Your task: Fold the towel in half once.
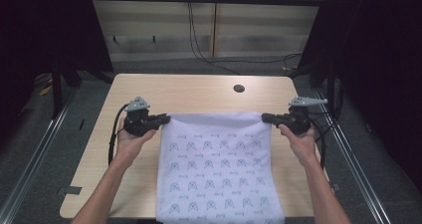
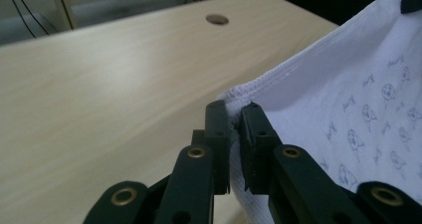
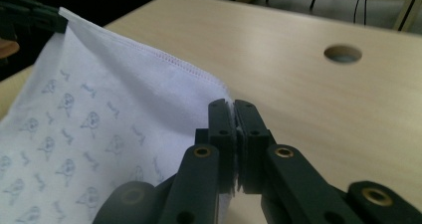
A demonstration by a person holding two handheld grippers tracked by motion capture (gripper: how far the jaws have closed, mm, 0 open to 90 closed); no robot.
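Note:
A white cloth [image 1: 216, 159] printed with small blue figures hangs stretched between my two grippers above the wooden table [image 1: 199, 92], its lower part draping over the near edge. My left gripper [image 1: 165, 118] is shut on the cloth's far left corner; in the left gripper view the hem [image 2: 259, 82] is pinched between the black jaws of that gripper [image 2: 235, 115]. My right gripper [image 1: 265, 117] is shut on the far right corner; in the right gripper view the cloth [image 3: 99, 109] runs into the closed jaws of this gripper [image 3: 234, 107].
A round cable hole [image 1: 239, 88] sits in the table's far right part. Dark curtains stand on both sides, and cables [image 1: 199, 50] trail over the floor behind the table. Metal rails [image 1: 40, 149] run along the floor left and right.

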